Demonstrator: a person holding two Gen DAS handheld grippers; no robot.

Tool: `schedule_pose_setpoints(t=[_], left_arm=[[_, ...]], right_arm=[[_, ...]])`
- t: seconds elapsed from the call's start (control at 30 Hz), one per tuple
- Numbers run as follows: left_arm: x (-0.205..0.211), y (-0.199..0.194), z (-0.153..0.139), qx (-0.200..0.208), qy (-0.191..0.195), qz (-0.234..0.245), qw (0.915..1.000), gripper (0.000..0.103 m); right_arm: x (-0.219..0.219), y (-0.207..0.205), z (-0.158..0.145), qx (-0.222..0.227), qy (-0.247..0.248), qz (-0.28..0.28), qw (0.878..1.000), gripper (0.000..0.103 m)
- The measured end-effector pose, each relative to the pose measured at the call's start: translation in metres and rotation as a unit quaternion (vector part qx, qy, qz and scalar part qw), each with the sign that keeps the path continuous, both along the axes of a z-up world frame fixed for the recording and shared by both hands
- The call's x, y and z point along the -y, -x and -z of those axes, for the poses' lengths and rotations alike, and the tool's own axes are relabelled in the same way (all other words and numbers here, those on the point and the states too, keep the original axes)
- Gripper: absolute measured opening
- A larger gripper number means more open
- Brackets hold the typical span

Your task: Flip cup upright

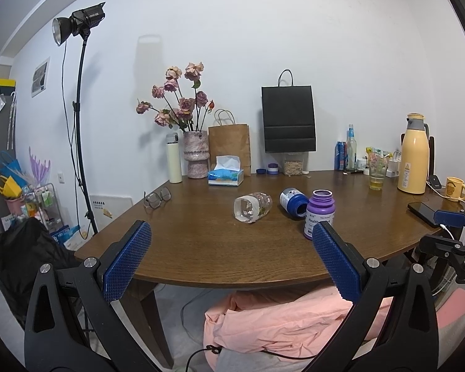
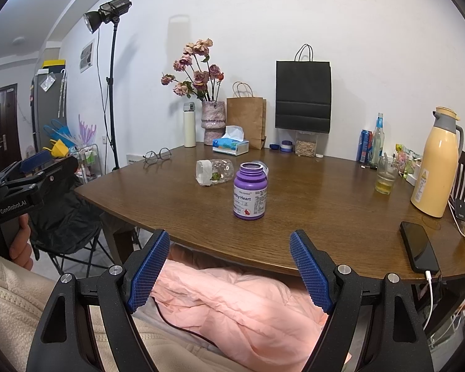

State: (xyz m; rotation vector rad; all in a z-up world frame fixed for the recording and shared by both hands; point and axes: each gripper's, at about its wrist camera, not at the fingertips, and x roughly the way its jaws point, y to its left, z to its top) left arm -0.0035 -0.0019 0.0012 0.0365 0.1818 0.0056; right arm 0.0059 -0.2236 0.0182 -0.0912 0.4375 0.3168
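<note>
The cup (image 1: 252, 207) is lying sideways mid-counter (image 1: 201, 248), mouth facing the near-left edge, well beyond both grippers' wide-spread fingers (image 1: 130, 257) (image 2: 310, 266).

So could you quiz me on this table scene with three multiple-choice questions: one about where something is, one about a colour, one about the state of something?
1. Where are the eyeglasses?
A. On the wooden table, near its left edge
B. Inside the brown paper bag
C. On top of the tissue box

2. What colour is the upright pill bottle?
A. Yellow
B. Purple
C. Green

3. How does the clear cup sit?
A. Upright
B. Lying on its side
C. Held in the tongs

Answers:
1. A, the glasses rest on bare wood at the left, apart from the bag and box.
2. B, its body is purple with a white label and no cap.
3. B, it lies sideways with its mouth turned toward the cameras, while the left tongs and right tongs are both open and empty near the table's front edge.
</note>
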Motion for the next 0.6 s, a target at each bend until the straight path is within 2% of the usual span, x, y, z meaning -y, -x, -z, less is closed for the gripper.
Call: schedule_pose_setpoints(t=[0.6], left_arm=[[-0.0028, -0.001, -0.0032, 0.001, 0.0, 0.0, 1.0, 0.103]], right_arm=[[0.0035, 0.0005, 0.0062, 0.0, 0.0, 0.0, 1.0, 0.085]])
